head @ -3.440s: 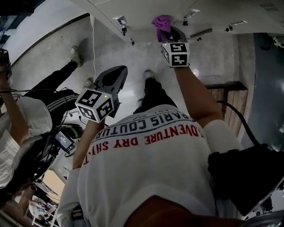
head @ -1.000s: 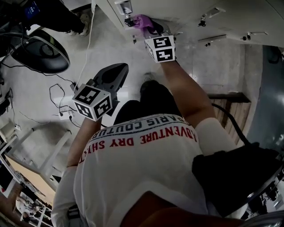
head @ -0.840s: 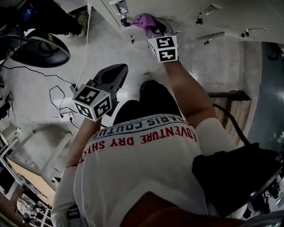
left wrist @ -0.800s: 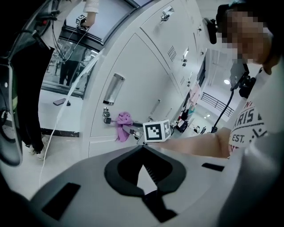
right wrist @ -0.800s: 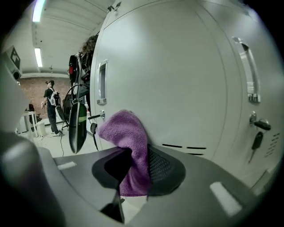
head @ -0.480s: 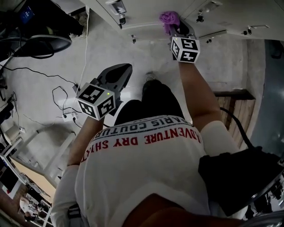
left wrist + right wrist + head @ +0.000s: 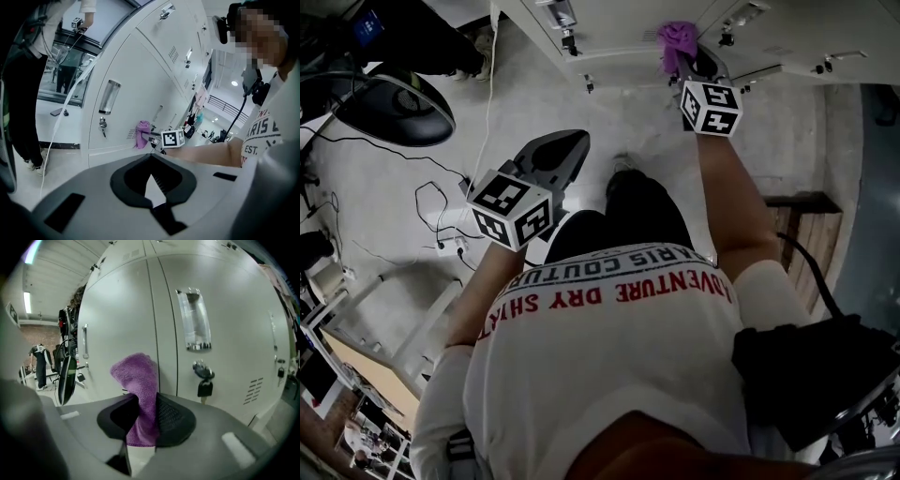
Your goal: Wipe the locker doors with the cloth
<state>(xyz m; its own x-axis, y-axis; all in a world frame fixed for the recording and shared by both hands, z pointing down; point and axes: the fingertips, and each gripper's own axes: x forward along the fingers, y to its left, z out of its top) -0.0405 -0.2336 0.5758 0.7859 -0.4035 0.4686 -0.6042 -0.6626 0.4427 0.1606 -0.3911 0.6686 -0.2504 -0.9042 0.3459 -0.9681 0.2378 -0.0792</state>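
The purple cloth is clamped in my right gripper, which is raised against the white locker doors. In the right gripper view the cloth stands up out of the jaws and meets the seam between two doors. My left gripper hangs lower and further back, away from the lockers, shut with nothing in it. The left gripper view shows its closed tips, with the cloth and right gripper beyond at a locker door.
A key hangs in a lock just right of the cloth, under a clear label holder. Cables and a dark round object lie on the floor at left. A wooden bench stands at right.
Over the last second my right gripper has carried the cloth rightward along the locker doors. The left gripper has stayed roughly in place, shifting slightly right.
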